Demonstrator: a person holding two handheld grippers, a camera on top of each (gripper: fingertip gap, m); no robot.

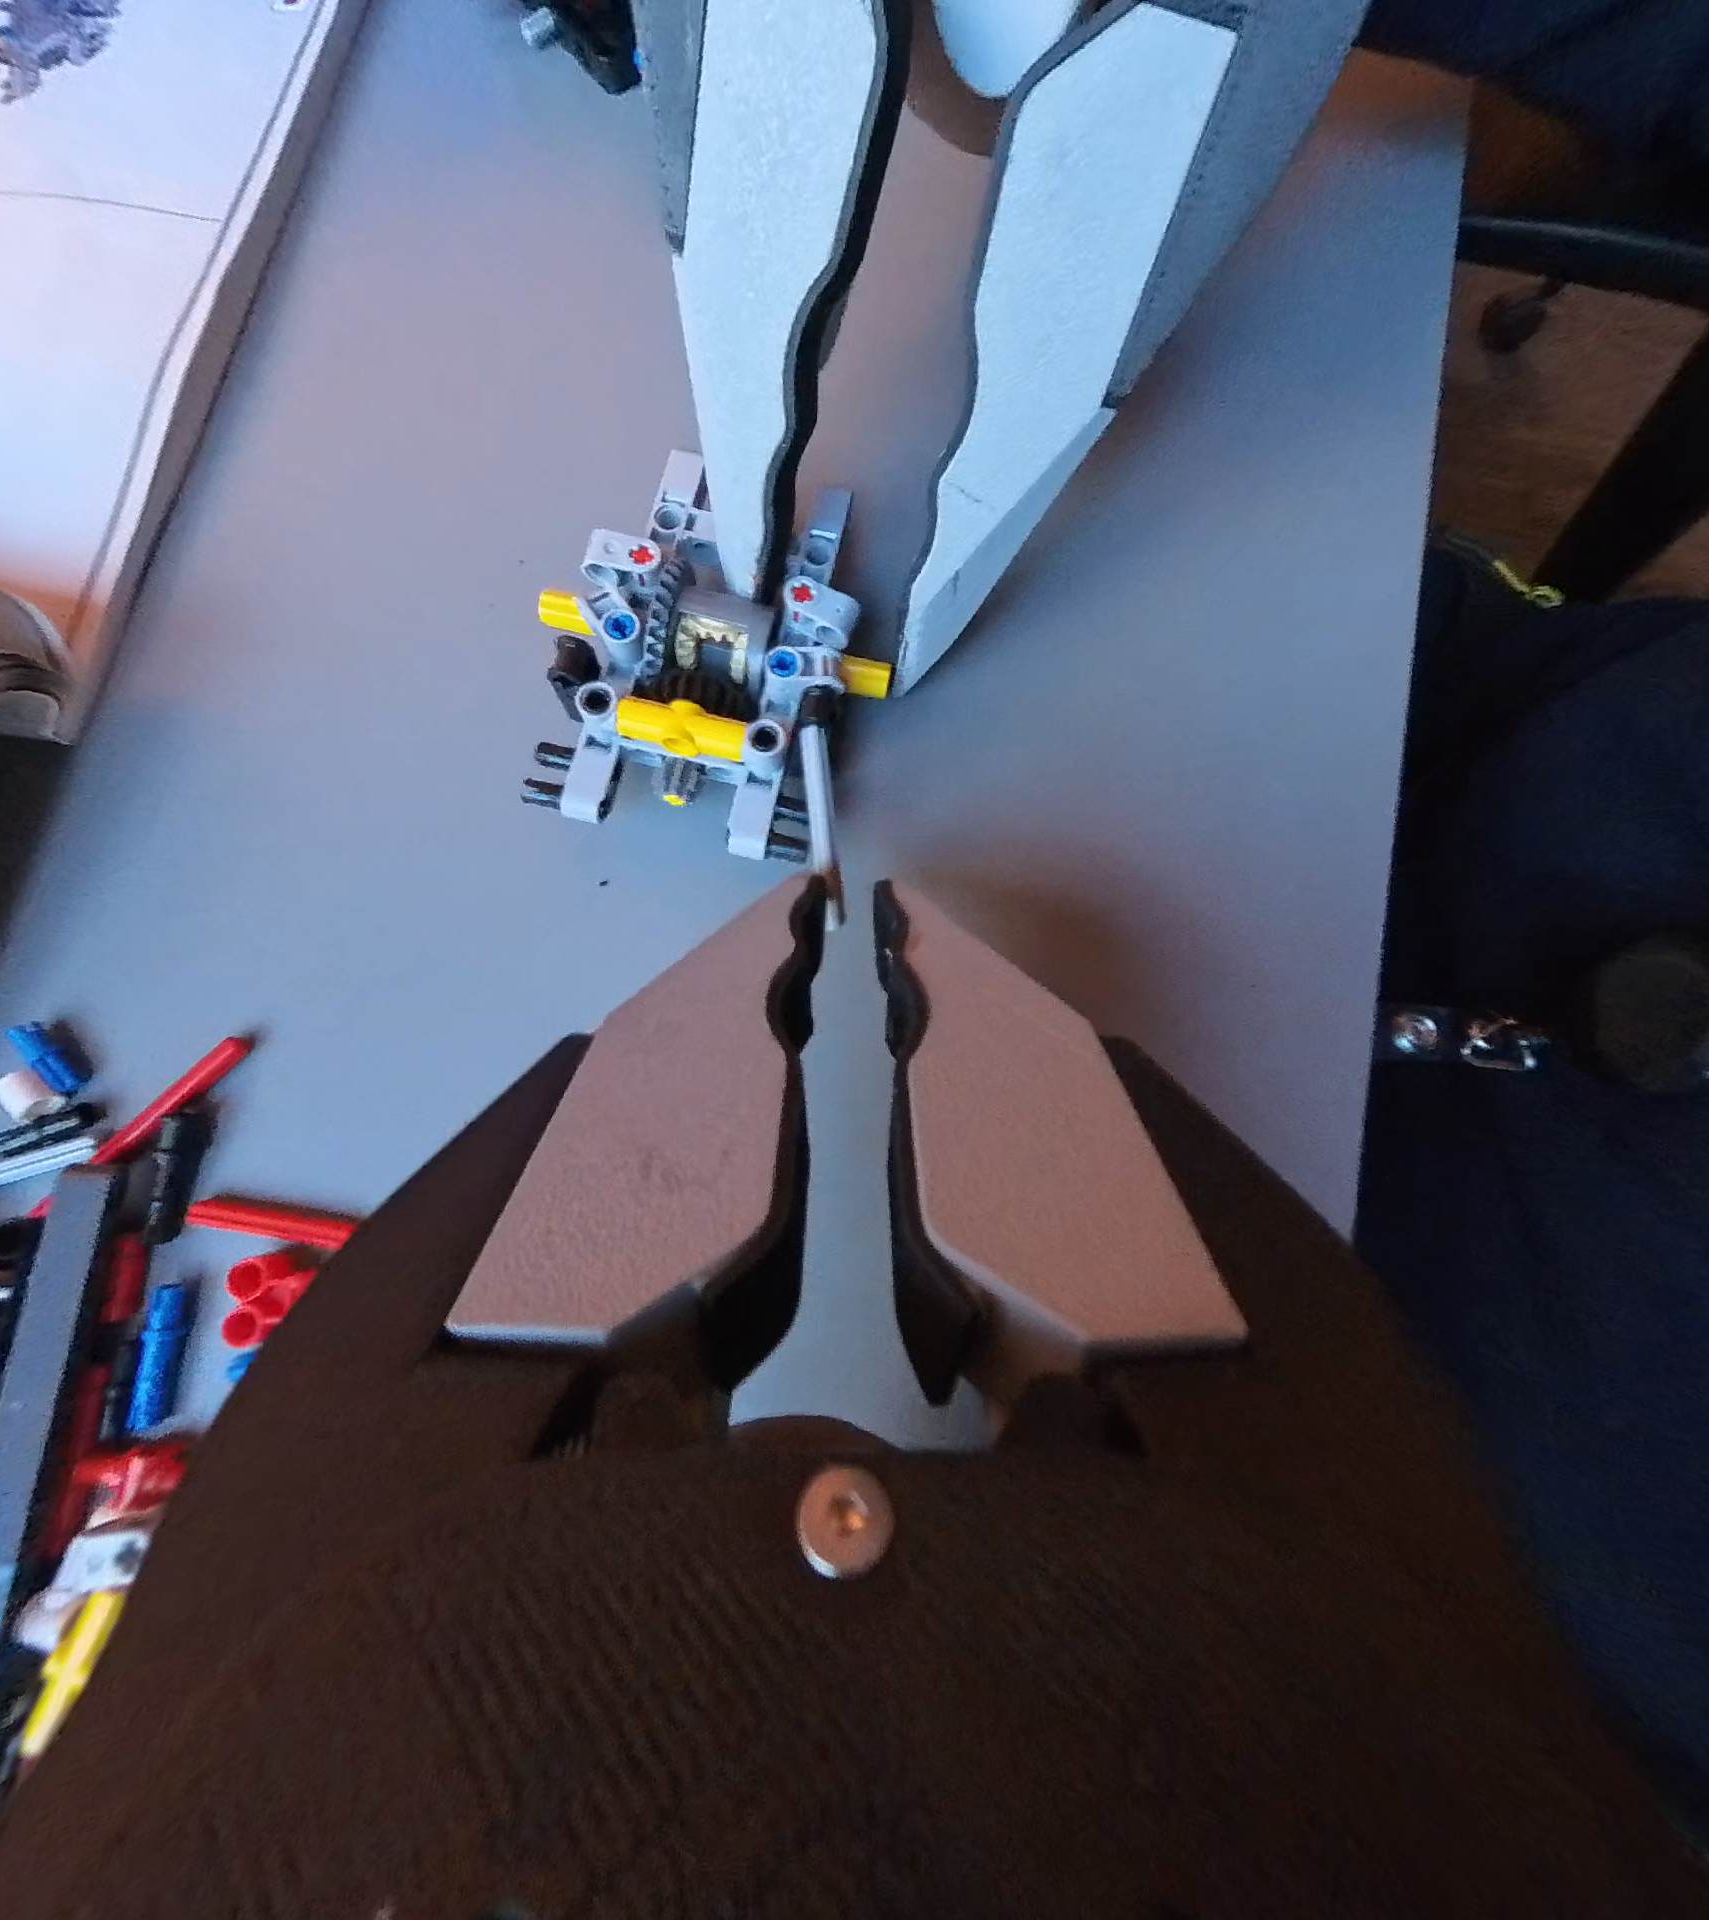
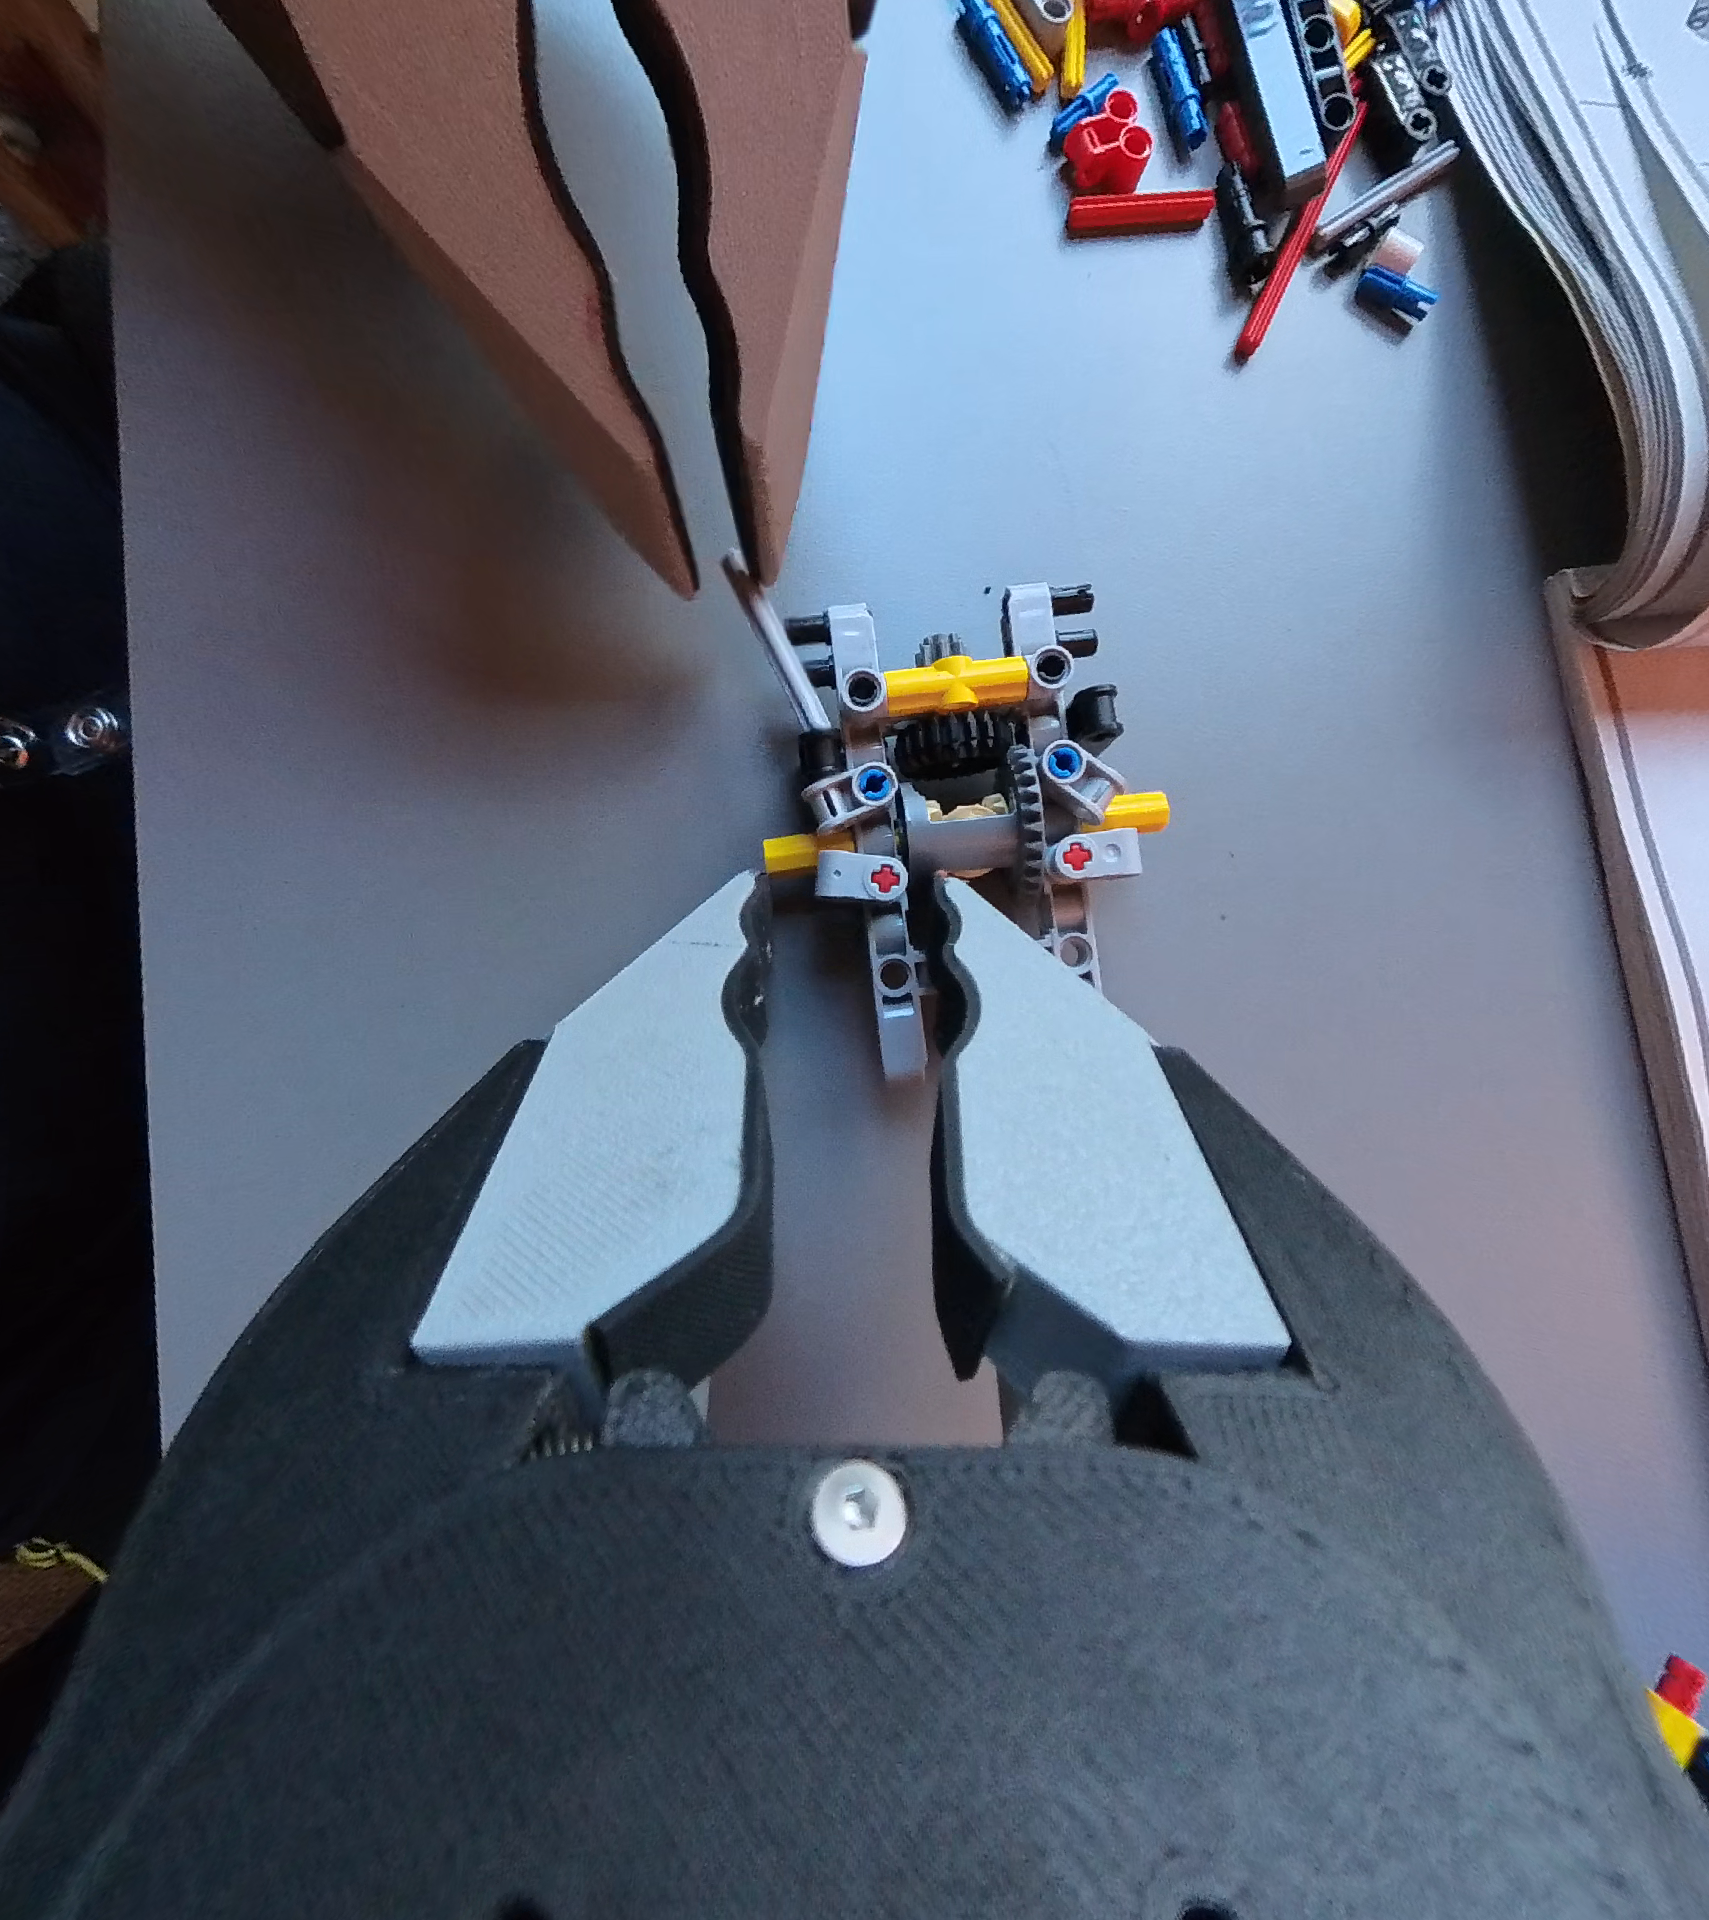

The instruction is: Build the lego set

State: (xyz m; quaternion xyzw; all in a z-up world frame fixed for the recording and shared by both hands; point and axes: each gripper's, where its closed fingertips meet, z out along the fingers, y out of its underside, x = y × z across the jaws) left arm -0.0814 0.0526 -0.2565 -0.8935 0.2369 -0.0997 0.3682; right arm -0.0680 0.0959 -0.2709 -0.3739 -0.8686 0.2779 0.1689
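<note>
Left gripper (image 1: 848, 902) fingers slightly parted, thin grey axle (image 1: 819, 800) touching one pad only. Right gripper (image 2: 850, 894) fingers clenched across one grey beam of gear assembly (image 2: 964, 790), mid-tabletop. Risk: loose axle could tip out; off-centre hold could twist assembly.

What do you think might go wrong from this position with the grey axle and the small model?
1. The grey axle lies against only one finger of the left gripper, with a gap to the other, so it may tilt or slip out.
2. The right gripper straddles one side of the small model. No firm clamp is evident, so a push might shift it.
</note>
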